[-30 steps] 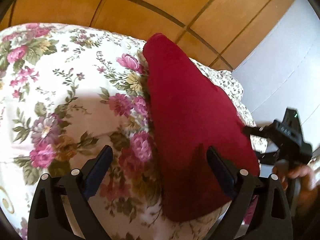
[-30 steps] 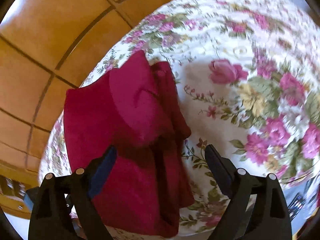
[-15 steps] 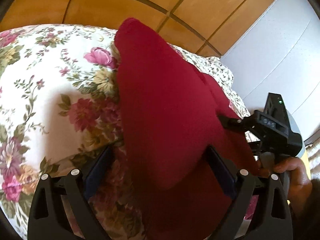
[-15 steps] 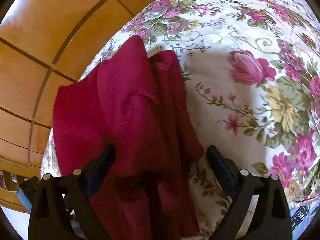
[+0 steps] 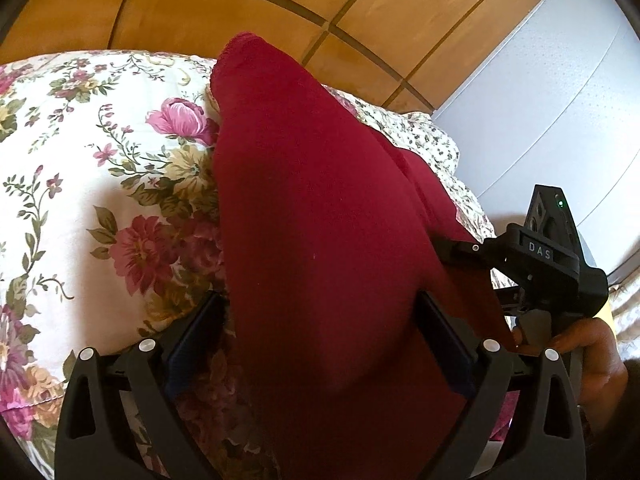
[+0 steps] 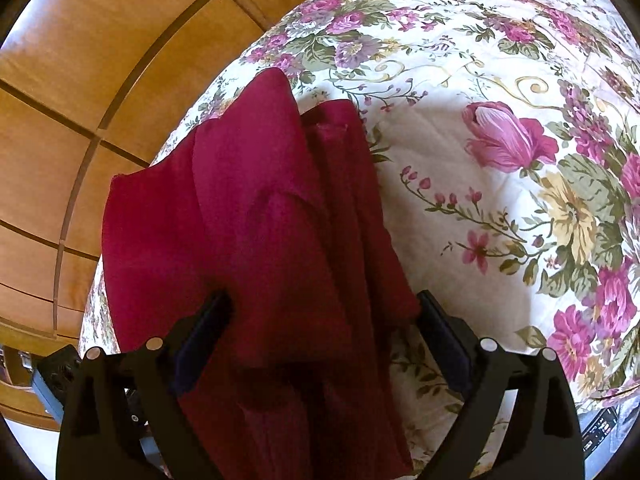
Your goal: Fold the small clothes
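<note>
A dark red garment (image 5: pixel 312 216) lies partly folded on a floral quilt (image 5: pixel 80 168). In the left wrist view my left gripper (image 5: pixel 320 336) is open, its two fingers straddling the near end of the garment. The right gripper (image 5: pixel 460 248) comes in from the right at the garment's edge; its jaws are hidden there. In the right wrist view the garment (image 6: pixel 256 220) shows layered folds, and my right gripper (image 6: pixel 322 332) is open with the cloth's near end between its fingers.
The quilt (image 6: pixel 500 160) covers a bed. A wooden panelled wall (image 5: pixel 280 4) stands behind it, and a grey surface (image 5: pixel 560 92) is to the right. A hand (image 5: pixel 588 344) holds the right gripper's handle.
Both grippers have moved forward and lower over the red garment; its near end now sits between each pair of open fingers. The garment has not visibly shifted.
</note>
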Action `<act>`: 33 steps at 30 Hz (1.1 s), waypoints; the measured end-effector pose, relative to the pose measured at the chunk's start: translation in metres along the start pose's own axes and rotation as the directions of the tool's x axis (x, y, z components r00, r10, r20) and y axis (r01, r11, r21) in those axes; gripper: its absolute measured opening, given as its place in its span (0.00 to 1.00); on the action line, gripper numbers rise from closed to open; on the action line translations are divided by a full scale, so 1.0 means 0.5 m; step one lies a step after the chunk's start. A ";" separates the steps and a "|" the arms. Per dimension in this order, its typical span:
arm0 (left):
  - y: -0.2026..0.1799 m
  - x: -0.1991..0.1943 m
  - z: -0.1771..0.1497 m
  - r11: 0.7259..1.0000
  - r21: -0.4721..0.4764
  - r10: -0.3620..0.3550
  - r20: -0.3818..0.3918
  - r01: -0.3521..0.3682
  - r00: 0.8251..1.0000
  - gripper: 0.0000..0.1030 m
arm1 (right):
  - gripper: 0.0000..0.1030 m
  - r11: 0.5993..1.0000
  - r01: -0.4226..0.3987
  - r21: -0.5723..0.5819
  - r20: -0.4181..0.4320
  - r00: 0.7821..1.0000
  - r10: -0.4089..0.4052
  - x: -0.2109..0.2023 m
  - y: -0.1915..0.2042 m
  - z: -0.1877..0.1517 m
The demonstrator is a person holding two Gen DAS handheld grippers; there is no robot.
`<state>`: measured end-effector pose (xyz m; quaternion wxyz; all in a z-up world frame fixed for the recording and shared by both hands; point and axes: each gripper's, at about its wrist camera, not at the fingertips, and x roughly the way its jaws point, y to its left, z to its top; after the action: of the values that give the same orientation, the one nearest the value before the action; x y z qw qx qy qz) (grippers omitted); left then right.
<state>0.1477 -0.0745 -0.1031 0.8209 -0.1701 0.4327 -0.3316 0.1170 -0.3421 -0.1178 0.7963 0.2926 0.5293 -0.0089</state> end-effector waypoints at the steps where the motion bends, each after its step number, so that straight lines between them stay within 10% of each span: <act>1: 0.000 0.000 0.003 1.000 -0.003 0.000 -0.005 0.000 1.000 0.93 | 0.90 1.000 0.003 -0.002 0.001 1.000 -0.003 0.000 0.000 0.000; 33: -0.008 0.011 0.033 1.000 0.028 0.015 -0.057 -0.014 0.998 0.77 | 0.90 1.000 0.003 -0.019 -0.020 1.000 -0.003 0.006 0.003 0.001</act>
<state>0.1621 -0.0812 -0.0947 0.8129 -0.1458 0.4527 -0.3363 0.1189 -0.3403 -0.1195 0.7937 0.2843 0.5378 -0.0022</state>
